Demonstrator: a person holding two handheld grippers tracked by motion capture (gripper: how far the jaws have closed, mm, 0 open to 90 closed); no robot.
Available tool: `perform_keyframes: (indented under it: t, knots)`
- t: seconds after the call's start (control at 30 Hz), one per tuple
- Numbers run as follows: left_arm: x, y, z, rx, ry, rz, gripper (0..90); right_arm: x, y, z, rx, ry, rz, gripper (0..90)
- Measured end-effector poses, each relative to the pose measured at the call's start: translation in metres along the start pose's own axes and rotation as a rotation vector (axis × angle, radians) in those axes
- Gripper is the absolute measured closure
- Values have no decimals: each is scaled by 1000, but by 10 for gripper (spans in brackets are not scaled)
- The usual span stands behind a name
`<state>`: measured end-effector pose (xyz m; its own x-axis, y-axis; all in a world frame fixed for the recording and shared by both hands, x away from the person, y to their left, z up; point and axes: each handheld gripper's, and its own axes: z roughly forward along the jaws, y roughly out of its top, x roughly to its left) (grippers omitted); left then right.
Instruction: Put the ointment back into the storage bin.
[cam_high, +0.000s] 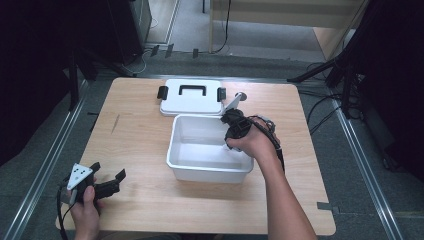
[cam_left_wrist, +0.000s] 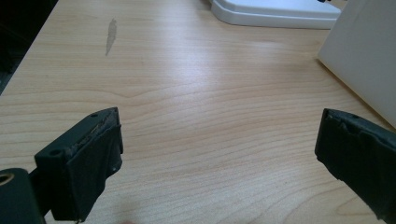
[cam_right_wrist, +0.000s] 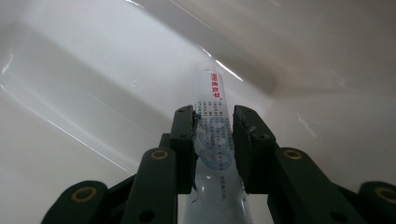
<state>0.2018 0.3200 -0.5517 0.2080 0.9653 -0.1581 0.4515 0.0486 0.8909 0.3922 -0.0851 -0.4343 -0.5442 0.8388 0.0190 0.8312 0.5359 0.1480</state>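
The right tongs (cam_right_wrist: 213, 122) are clenched on a clear tube (cam_right_wrist: 211, 100) with printed text, its tip pointing into the white bin (cam_high: 176, 145). In the high view the right tongs (cam_high: 231, 134) dip inside the bin's right side. The lid (cam_high: 192, 102) lies flat on the table (cam_high: 135, 145) just behind the bin. The left tongs (cam_high: 107, 172) rest released at the table's near left corner, nothing between their jaws.

Bin walls (cam_high: 210, 172) close around right claw (cam_right_wrist: 214, 122)
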Motion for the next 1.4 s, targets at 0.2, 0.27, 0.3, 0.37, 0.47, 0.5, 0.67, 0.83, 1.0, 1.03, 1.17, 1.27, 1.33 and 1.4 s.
perform_keyframes:
  t: [0.2,0.27,0.3,0.37,0.47,0.5,0.67,0.83,1.0,1.03,1.17,1.27,1.33,1.4]
  knots:
    - [0,0,0,1,5,1,17,8,1,12,31,-13,-49,719]
    - [0,0,0,2,6,2,17,7,1,13,30,-15,-49,719]
    - [0,0,0,1,6,1,17,7,2,14,22,-14,-38,719]
    - [0,0,0,2,6,2,17,7,2,15,12,-15,-33,719]
    - [0,0,0,2,6,2,16,10,2,19,29,-24,-52,718]
    - [0,0,0,1,7,1,16,10,2,20,29,-26,-54,717]
    - [0,0,0,2,8,1,17,13,1,24,31,-37,-72,713]
    - [0,0,0,1,8,0,17,15,0,24,18,-35,-93,670]
    - [-1,0,0,-2,6,0,17,16,-1,21,9,-30,-99,588]
    - [-1,0,0,-3,6,0,17,16,-1,19,7,-22,-89,559]
    - [0,0,0,-4,4,-1,17,16,-1,8,-29,3,-55,418]
    - [0,0,0,-4,5,-1,17,19,-2,0,-12,20,-46,270]
    - [-1,0,0,-4,5,-2,17,23,-2,-8,-5,3,-71,129]
    - [0,0,0,-2,5,0,17,26,-3,-16,-3,-1,-88,20]
